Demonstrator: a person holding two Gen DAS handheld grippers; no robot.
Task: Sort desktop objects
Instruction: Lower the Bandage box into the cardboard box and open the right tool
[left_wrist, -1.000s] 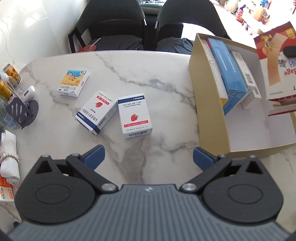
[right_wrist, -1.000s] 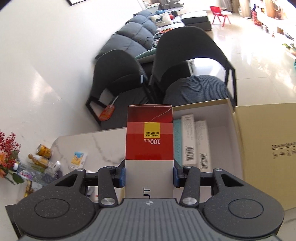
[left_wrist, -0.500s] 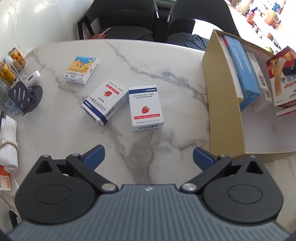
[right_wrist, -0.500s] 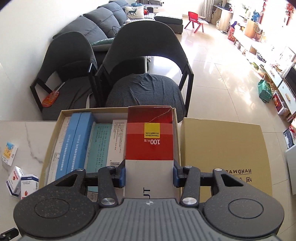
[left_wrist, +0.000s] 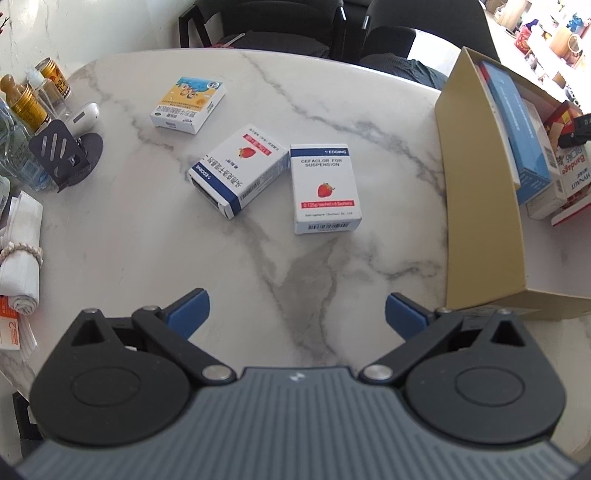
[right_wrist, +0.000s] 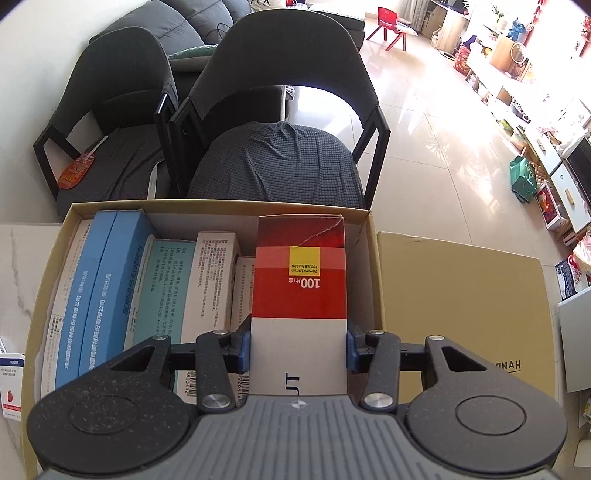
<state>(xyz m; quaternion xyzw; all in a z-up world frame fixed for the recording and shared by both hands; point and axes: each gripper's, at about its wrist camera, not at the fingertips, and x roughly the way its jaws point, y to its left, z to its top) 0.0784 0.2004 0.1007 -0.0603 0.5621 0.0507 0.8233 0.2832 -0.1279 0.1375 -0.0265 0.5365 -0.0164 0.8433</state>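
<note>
Red and white, the bandage box (right_wrist: 301, 291) sits clamped between the blue pads of the right hand-held gripper (right_wrist: 298, 349), its jaws drawn in narrow against the box's two sides. It hangs at the right end of the open cardboard box (right_wrist: 371, 236), in the middle of the right wrist frame. A yellow label on it reads "100" and "70mmx18mm", upside down; in the left wrist frame the same pack shows "Bandage" at the far right edge.

At the bottom of the left wrist frame, the left hand-held gripper (left_wrist: 297, 314) is spread wide and holds nothing, over bare marble worktop (left_wrist: 332, 280).

Three small medicine boxes lie on the worktop in the upper middle of that frame. One white box (left_wrist: 325, 188) reads "EDDING" and "CEFACLOR FOR SUSPENSION" with a strawberry. A second strawberry box (left_wrist: 238, 170) lies touching its upper left corner, turned at a slant. A yellow and blue box (left_wrist: 188, 104) lies apart, further up and left.

Inside the cardboard box stand two blue packs (right_wrist: 99, 291), one teal pack (right_wrist: 162, 291) and some white ones.
</note>
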